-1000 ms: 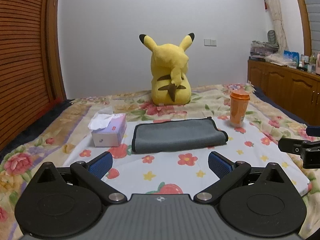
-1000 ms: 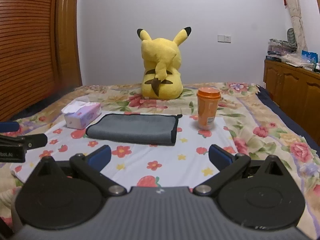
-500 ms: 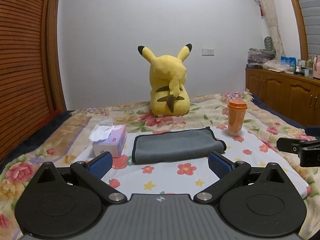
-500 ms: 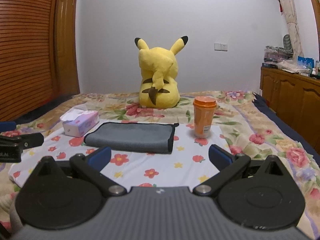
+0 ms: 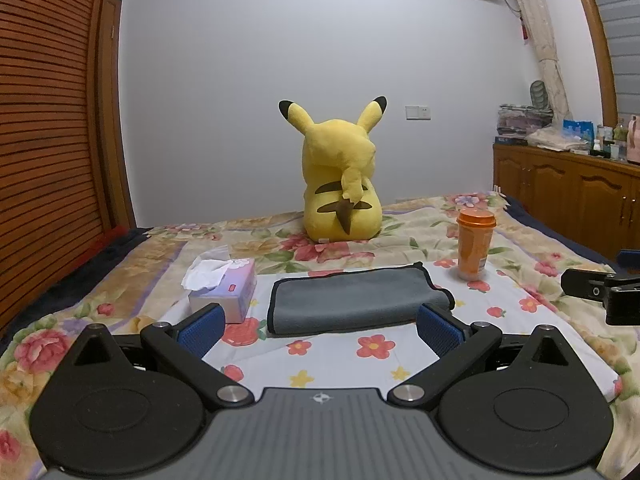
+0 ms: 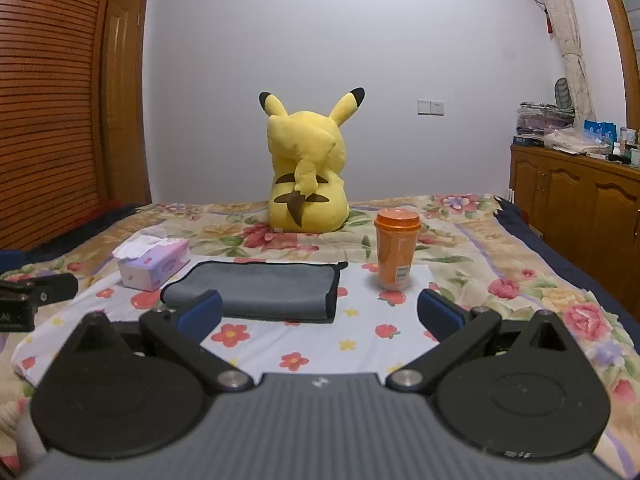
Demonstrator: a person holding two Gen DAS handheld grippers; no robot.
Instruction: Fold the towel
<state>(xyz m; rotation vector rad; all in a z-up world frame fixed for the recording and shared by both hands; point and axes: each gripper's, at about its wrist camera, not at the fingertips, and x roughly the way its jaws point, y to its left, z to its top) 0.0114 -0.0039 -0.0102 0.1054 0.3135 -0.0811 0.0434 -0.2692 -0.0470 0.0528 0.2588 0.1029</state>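
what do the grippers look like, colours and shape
Both match: the left gripper and right gripper each have black linkage arms with silver pivot bolts, two round black discs, a ribbed grey body with a small logo, and blue textured pads. No cables or sleeves show.

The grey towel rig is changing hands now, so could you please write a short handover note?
Left gripper: open, empty, short of the towel.
Right gripper: open, empty, likewise back from it.
The grey microfibre towel with black edging lies folded flat on the white flowered sheet, between the lilac tissue box and the orange lidded cup; a yellow plush toy sits behind.
Done: at least one fold shows.
Left: any further fold; nothing is gripped.
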